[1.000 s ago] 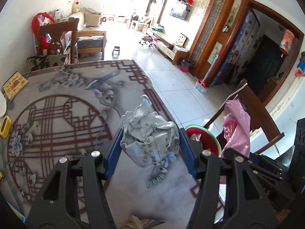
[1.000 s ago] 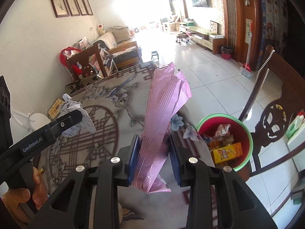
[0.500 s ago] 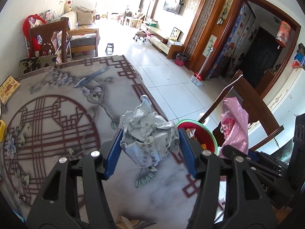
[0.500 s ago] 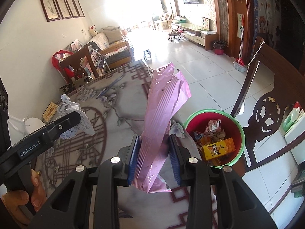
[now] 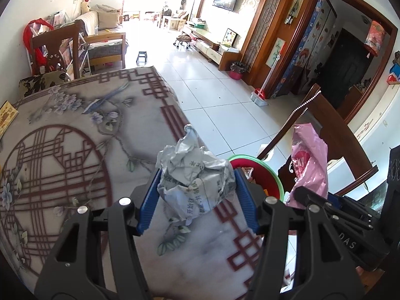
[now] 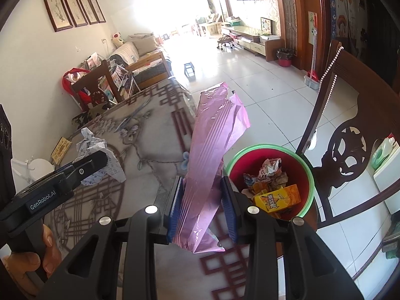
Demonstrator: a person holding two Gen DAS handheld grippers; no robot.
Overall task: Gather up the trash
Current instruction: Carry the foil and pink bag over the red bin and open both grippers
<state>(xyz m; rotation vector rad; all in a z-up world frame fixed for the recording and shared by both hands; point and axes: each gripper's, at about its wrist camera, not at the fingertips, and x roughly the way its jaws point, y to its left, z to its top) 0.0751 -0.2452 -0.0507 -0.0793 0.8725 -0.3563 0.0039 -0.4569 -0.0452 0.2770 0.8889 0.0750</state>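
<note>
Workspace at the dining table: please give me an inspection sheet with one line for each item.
Surface: table with grey floral patterned cover, mostly bare.
Job's things: crumpled grey newspaper ball; pink plastic bag; round red bin with green rim beside the table, holding wrappers and an orange carton.
Clutter: small framed yellow card and a white round object near the wall-side edge.
Grippers: left gripper shut on the paper ball; right gripper shut on the bag.
Cables: nothing seen.
Surroundings: dark carved wooden chair, white tiled floor, sofa.
</note>
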